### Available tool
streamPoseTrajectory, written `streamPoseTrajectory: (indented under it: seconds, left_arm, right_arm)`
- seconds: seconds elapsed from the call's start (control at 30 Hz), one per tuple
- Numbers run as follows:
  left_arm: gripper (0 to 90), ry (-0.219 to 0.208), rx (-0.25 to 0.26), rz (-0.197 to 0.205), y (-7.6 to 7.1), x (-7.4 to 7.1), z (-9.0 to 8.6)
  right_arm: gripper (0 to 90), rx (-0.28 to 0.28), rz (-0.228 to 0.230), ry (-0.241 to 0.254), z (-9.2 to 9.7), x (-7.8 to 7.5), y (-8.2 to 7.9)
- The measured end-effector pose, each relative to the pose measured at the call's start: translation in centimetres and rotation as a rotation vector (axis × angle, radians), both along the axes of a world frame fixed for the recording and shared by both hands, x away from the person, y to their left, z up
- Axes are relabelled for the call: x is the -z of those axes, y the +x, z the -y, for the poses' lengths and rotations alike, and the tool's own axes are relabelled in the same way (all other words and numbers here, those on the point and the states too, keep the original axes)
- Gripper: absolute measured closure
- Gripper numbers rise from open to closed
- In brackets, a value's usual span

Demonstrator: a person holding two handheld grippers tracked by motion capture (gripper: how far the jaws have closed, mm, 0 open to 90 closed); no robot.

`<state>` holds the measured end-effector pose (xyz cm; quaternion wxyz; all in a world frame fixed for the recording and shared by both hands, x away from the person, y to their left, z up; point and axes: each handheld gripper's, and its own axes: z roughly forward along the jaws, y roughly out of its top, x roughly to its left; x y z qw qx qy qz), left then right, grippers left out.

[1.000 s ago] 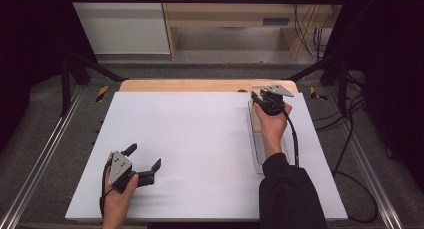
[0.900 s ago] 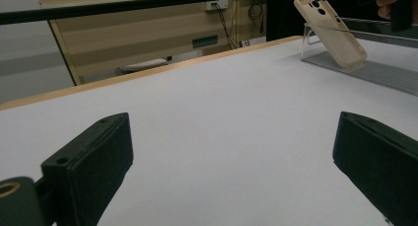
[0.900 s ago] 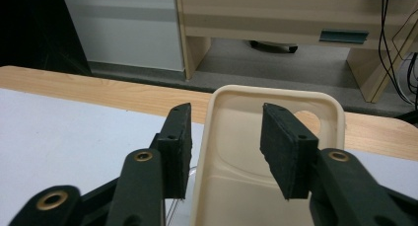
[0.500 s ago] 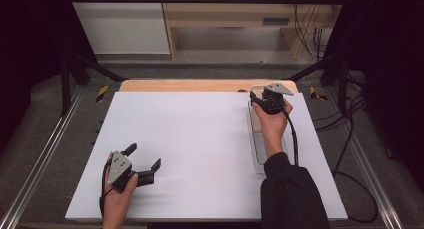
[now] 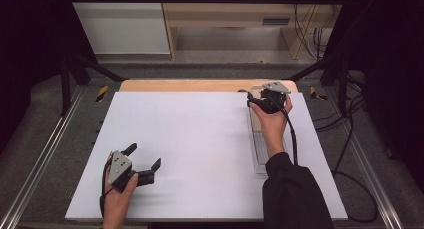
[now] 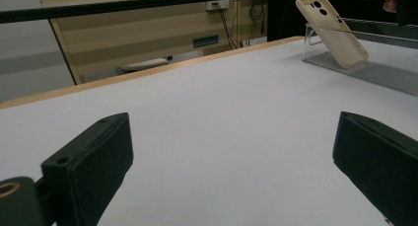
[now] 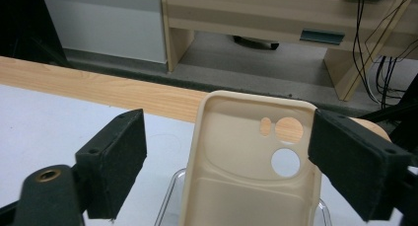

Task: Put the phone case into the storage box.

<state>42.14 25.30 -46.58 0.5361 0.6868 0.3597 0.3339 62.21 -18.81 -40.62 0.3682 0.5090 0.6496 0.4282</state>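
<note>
A beige phone case leans upright in a clear stand at the upper right of the table. The right gripper, jaws just opening, straddles it unclenched. The left gripper, lower left, gapes empty.

A: The high view looks forward and down over the whole white bench.

B: Each gripper view sits low, near the surface. Both share the beige phone case, far in the left's, close in the right's.
</note>
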Motion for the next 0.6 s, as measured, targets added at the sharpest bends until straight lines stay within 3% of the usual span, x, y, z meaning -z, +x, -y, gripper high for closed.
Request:
streamPoseTrajectory:
  seconds: [0.37, 0.6]
  left_arm:
    - [1.9, -0.003, 0.004, -0.002, 0.18, 0.02, 0.09]
    - [1.9, -0.003, 0.004, -0.002, 0.19, 0.02, 0.08]
  right_arm:
    - [7.4, -0.002, -0.004, 0.014, 0.11, -0.27, -0.14]
    - [6.5, -0.032, 0.005, 0.029, 0.03, -0.68, -0.44]
